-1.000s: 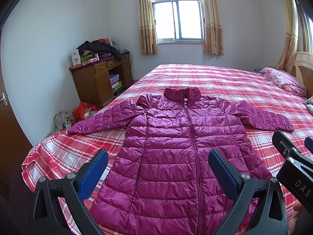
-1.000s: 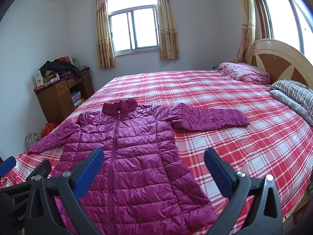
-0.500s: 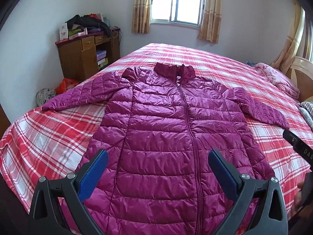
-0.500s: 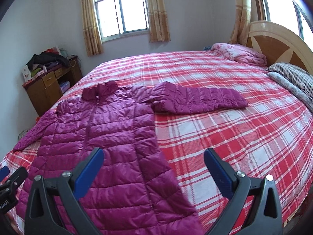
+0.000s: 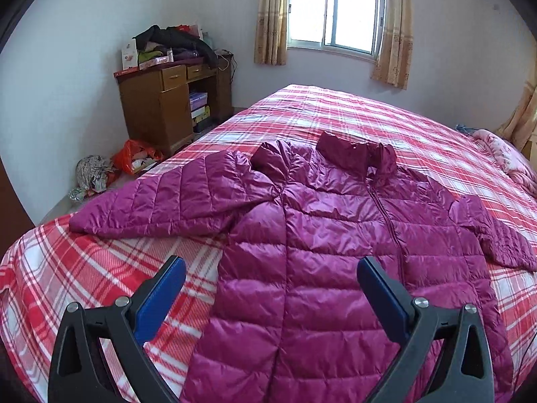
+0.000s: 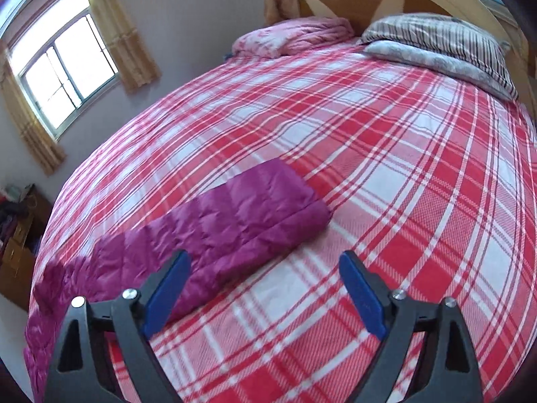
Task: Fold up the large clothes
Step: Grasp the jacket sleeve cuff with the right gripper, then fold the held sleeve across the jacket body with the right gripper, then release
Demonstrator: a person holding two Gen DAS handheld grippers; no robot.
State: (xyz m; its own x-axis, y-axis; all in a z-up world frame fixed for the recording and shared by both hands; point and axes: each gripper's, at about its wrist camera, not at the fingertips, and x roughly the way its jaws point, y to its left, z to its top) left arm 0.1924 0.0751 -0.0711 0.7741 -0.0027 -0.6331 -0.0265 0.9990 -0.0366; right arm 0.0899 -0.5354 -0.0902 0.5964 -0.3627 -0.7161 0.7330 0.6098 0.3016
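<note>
We see one jacket (image 5: pixel 335 252) on the bed (image 6: pixel 402 168), two pillows (image 6: pixel 453 40); both grippers, left gripper (image 5: pixel 270 278) and right gripper (image 6: pixel 265 272), gape empty, the right having just narrowed slightly and swung from the jacket's body toward its sleeve (image 6: pixel 235 221).

jacket (image 5: pixel 335 235) flat on bed (image 5: pixel 100 268), sleeves out to either side | pillows (image 6: pixel 446 43) at headboard | cabinet (image 5: pixel 157 107) left of bed
</note>
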